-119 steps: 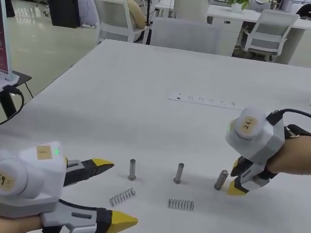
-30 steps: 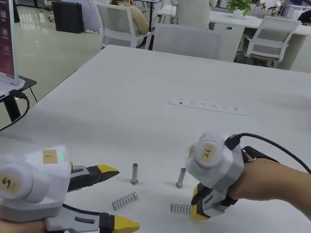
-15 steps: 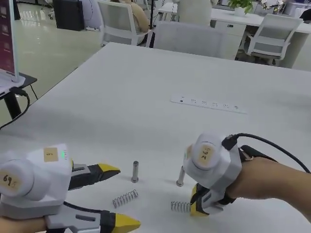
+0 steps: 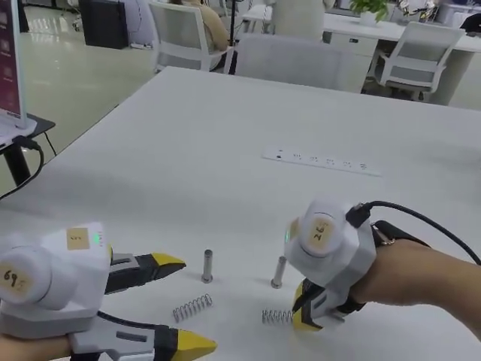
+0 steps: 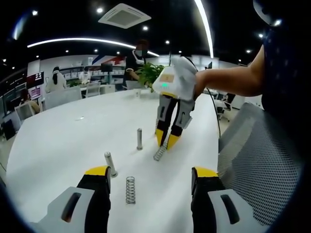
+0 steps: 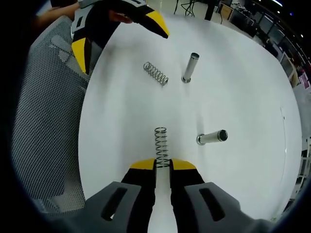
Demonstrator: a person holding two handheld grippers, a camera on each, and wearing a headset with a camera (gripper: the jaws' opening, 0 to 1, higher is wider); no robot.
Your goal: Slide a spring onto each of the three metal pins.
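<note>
Two bare metal pins stand upright on the white table, one on the left and one in the middle. My right gripper is down at the table in front of the middle pin, shut on one end of a spring that lies flat. A second spring lies loose between the jaws of my left gripper, which is open. The right gripper's body hides the table behind it.
A white power strip lies farther back on the table. Office chairs stand beyond the far edge. A mesh chair back is close to the near edge.
Four seconds ago the right gripper was at a spring-covered pin on the right. It has since moved left to the lying spring and closed on its end. The left gripper stays put.
</note>
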